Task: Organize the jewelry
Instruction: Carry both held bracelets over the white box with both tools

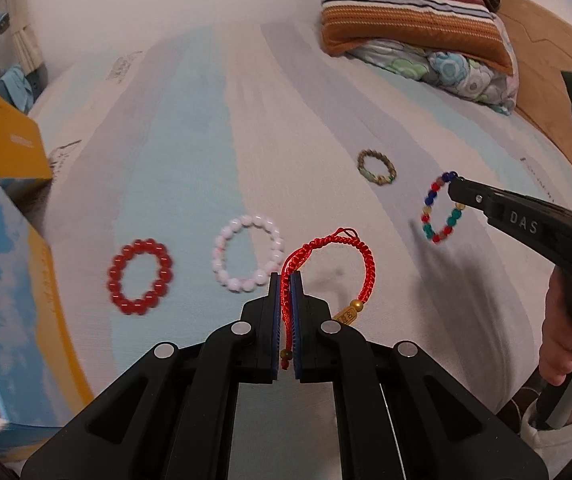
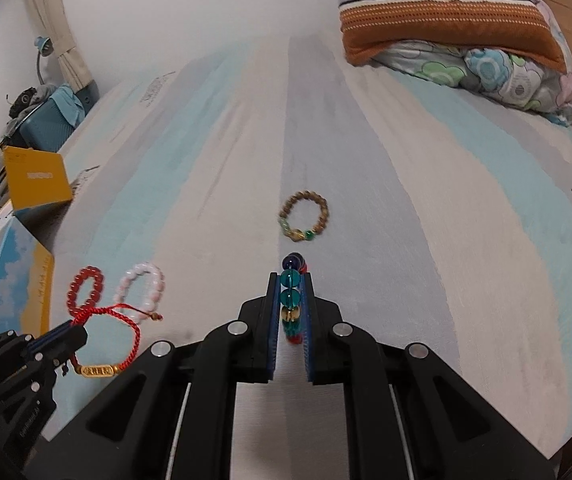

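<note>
My left gripper [image 1: 285, 280] is shut on a red braided cord bracelet [image 1: 359, 254] with a gold charm, held above the bed. It also shows in the right wrist view [image 2: 126, 316]. My right gripper [image 2: 289, 280] is shut on a multicoloured bead bracelet [image 2: 290, 299], which hangs from its tip in the left wrist view [image 1: 439, 208]. A red bead bracelet [image 1: 140, 277], a pink bead bracelet [image 1: 248, 254] and a brown bead bracelet [image 1: 376, 167] lie on the striped bedsheet [image 1: 206, 140].
A blue and yellow open box [image 1: 14, 300] stands at the left edge of the bed, with a yellow box [image 1: 16, 144] behind it. Striped and flowered pillows [image 1: 413, 20] lie at the far right. A wooden floor [image 1: 557, 64] shows beyond them.
</note>
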Demonstrator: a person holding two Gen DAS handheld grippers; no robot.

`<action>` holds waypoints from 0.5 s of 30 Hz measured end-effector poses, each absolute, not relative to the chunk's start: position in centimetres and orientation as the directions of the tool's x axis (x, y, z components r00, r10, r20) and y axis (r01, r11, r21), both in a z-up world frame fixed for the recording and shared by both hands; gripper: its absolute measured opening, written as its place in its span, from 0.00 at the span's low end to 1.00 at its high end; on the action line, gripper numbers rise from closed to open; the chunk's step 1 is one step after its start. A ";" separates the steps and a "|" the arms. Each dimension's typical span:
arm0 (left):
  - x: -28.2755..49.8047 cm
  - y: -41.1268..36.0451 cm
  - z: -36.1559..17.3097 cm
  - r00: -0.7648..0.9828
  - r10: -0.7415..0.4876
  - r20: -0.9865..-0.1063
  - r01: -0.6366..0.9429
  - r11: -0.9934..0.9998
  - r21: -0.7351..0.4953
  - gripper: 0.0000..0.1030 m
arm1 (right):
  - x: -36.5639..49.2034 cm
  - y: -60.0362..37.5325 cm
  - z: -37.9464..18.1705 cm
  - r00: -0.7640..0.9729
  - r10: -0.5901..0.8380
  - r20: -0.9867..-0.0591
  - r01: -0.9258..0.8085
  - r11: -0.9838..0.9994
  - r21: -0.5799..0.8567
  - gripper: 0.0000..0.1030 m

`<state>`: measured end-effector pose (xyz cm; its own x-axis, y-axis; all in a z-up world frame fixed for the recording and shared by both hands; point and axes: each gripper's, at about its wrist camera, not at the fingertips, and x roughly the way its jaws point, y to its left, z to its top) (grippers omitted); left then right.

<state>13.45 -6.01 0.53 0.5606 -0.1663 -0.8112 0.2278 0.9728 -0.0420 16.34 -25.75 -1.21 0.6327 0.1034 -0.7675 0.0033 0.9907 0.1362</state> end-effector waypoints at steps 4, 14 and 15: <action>13.0 -4.5 2.3 0.582 -0.144 -0.801 0.200 0.979 -0.031 0.04 | 16.0 -24.5 0.2 0.641 0.112 -0.759 -0.015 0.991 0.134 0.09; 10.7 0.3 6.2 0.630 -0.089 -0.771 0.129 0.992 -0.009 0.04 | 14.6 -18.9 4.3 0.664 0.151 -0.732 -0.094 0.988 0.118 0.09; 10.5 0.8 6.5 0.636 -0.084 -0.767 0.123 0.992 -0.006 0.04 | 14.5 -18.3 4.6 0.666 0.158 -0.729 -0.102 0.987 0.120 0.09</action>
<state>10.50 0.85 6.51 0.6359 -0.0836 -0.7672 0.1231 0.9924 -0.0061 14.45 -18.30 4.58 0.6657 0.1576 -0.7294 -0.1022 0.9875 0.1201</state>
